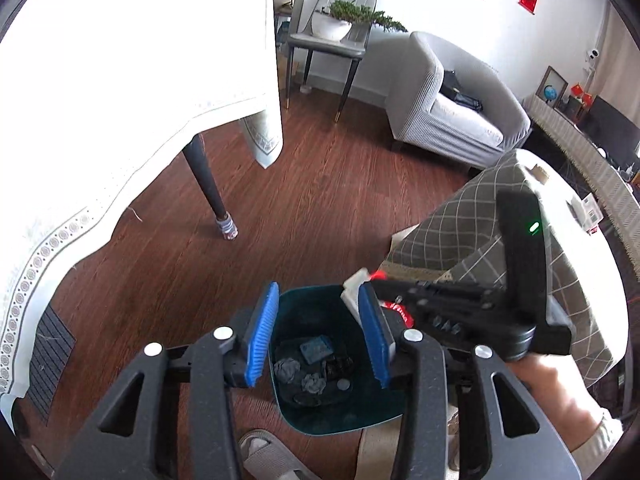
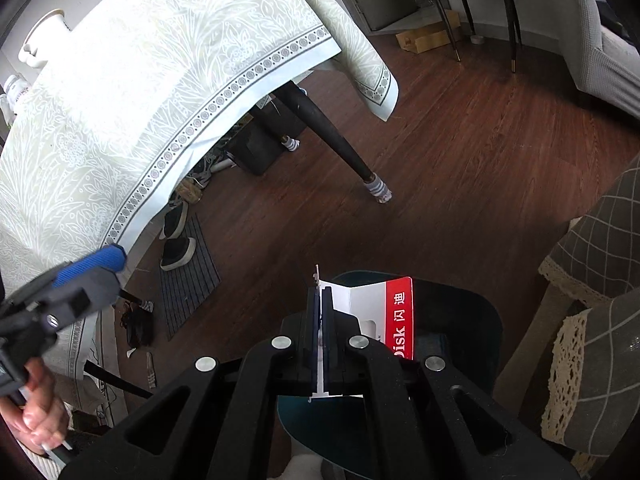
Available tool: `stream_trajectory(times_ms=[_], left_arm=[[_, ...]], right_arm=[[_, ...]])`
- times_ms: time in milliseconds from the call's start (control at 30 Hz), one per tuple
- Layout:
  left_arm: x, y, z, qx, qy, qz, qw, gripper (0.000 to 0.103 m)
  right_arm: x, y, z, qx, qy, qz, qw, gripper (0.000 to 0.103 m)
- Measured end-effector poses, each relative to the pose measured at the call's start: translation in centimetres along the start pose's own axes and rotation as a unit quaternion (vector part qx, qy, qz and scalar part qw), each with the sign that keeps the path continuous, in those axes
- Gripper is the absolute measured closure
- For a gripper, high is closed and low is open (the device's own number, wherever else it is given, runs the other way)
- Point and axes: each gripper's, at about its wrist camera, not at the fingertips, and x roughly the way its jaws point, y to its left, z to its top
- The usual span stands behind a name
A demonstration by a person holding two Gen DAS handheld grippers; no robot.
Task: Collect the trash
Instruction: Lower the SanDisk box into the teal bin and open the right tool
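Observation:
A dark teal trash bin (image 1: 320, 416) stands on the wood floor below both grippers; it holds crumpled paper, a small blue packet (image 1: 316, 349) and other scraps. My left gripper (image 1: 320, 340) is open and empty, its blue pads spread over the bin's mouth. My right gripper (image 2: 321, 312) is shut on a red and white card package (image 2: 394, 312) and holds it above the bin (image 2: 488, 320). In the left wrist view the right gripper's body (image 1: 460, 312) reaches in from the right, with the package (image 1: 354, 292) peeking behind my right blue pad.
A table with a white patterned cloth (image 2: 140, 92) hangs over the left, its dark leg (image 1: 208, 184) on the floor. A checked-cloth seat (image 1: 460, 220) is at right, a grey armchair (image 1: 448, 112) behind. Shoes and a mat (image 2: 188, 276) lie under the table.

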Motion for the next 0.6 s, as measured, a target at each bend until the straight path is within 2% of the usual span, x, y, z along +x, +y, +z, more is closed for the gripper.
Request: stream_trajectory(times_ms=[100,600], left_arm=[[-0.9,-0.4,0.5,0.006,-0.008,-0.010,0.9999,0.064],[-4.7,-4.5,2.6,0.039,-0.073,-0.008,0.9965,0.065]], right_arm=[[0.6,-0.3,-0.7,-0.001,0.015,-0.002,1.000,0.102],[1.7,-1.0,-4.3,-0.016,0.085,-0.047,0.995,0.098]])
